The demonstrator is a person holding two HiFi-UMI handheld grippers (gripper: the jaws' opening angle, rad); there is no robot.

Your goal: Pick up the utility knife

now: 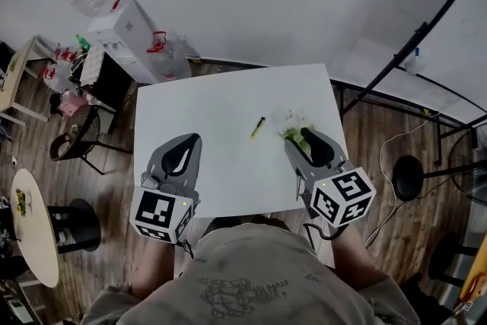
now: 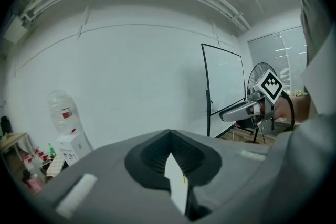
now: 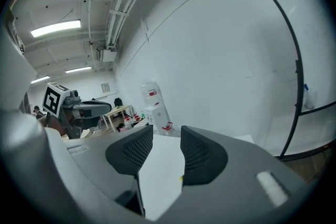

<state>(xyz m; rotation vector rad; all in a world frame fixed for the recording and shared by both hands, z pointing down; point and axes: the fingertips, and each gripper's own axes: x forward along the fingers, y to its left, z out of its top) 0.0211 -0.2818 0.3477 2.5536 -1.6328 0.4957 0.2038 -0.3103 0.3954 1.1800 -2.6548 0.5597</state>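
Observation:
The utility knife (image 1: 258, 127), small, slim and yellow-and-dark, lies on the white table (image 1: 221, 110) right of centre. My left gripper (image 1: 192, 138) hovers over the table's near left part with its jaws shut and empty; its tips (image 2: 169, 132) meet in the left gripper view. My right gripper (image 1: 302, 133) stands open to the right of the knife, apart from it, beside some green scraps (image 1: 291, 135). In the right gripper view only bare table shows in the gap between the jaws of the right gripper (image 3: 167, 135). A tiny yellow speck (image 3: 180, 178) at the right pad's edge may be the knife.
A water dispenser (image 1: 125, 27) stands beyond the table's far left corner. Chairs (image 1: 76, 137) and a round table (image 1: 34, 224) are on the left. A black metal frame (image 1: 403, 49), a stool (image 1: 407, 175) and cables are on the right.

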